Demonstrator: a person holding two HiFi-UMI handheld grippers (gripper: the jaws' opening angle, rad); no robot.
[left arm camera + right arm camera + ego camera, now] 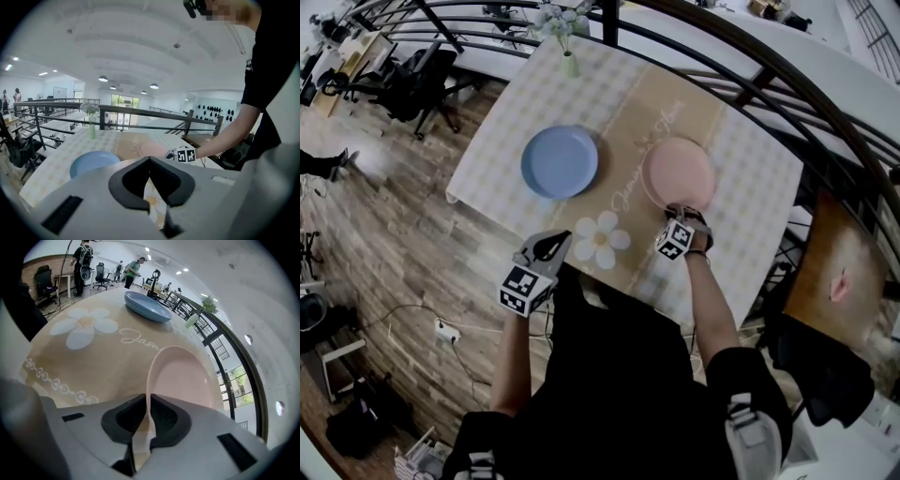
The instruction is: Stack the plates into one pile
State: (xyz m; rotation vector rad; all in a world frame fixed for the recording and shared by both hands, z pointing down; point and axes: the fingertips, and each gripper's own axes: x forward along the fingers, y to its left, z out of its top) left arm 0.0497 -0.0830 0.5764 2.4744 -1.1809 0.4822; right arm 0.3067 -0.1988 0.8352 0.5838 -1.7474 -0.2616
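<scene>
While the pink plate lay on the beige runner at the right side of the table, the right gripper came down on its near edge, jaws pinching the rim between them. The right gripper view showed that thin rim running straight into the gap, with a pad against each face. Whether the near edge had left the cloth could not be told. The blue plate sat well apart to the left on the checked cloth, nothing on it. The left gripper hung at the table's near edge, beside a printed daisy, its jaw tips pressed together on nothing. A small vase of pale flowers stood at the far edge.
</scene>
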